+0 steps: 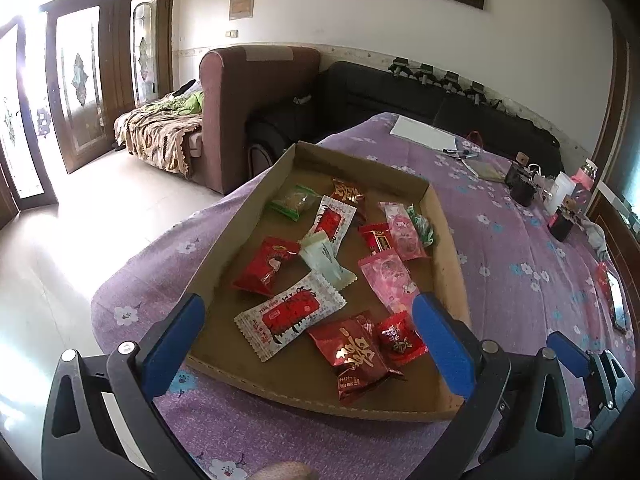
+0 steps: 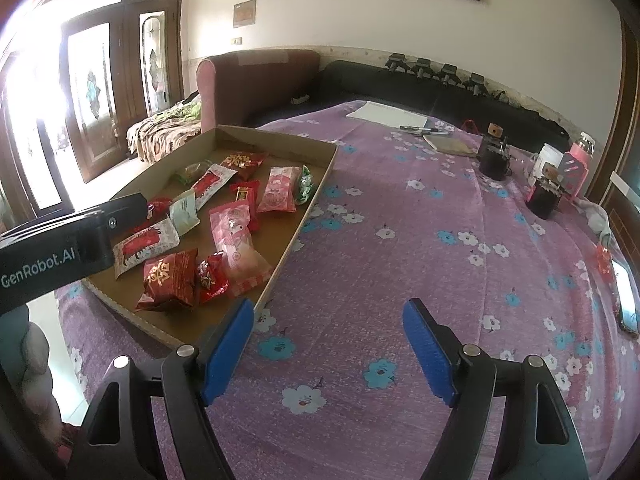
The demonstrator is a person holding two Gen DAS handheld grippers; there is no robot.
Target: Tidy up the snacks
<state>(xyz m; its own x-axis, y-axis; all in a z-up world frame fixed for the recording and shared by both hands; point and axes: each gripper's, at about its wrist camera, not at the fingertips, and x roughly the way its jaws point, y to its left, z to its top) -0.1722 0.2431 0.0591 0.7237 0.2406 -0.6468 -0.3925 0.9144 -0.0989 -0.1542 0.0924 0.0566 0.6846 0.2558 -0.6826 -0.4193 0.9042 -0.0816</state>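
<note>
Nearest to me, the left gripper [image 1: 308, 316] hung over the near end of the cardboard tray [image 1: 448, 236] with its blue pads [image 1: 176, 340] spread wide and nothing pinched between them; a white-and-red wrapped snack [image 1: 290, 316] and a dark red foil packet with gold characters [image 1: 354, 354] lay in the tray between and just beyond the pads, untouched. My right gripper [image 2: 328, 340] sat beside the tray's right wall, over the purple flowered cloth [image 2: 400, 240], its jaws also spread with only bare cloth between them. From the right wrist camera I could see the left tool's black body [image 2: 60, 248] reaching in over the tray's left side. Further up the tray the snacks lay scattered: a small red candy [image 1: 398, 338], two pink packets [image 1: 390, 280], a pale green sachet [image 1: 324, 258], a red pack [image 1: 268, 264], and at the far end a green-edged packet [image 1: 292, 200]. Beyond the tray, on the cloth, lay a white sheet of paper [image 2: 388, 114] with pens, and to the right stood dark jars [image 2: 494, 158] and a pink bottle [image 2: 580, 160]. Farthest back stood a brown sofa [image 1: 248, 92] against the wall.
</note>
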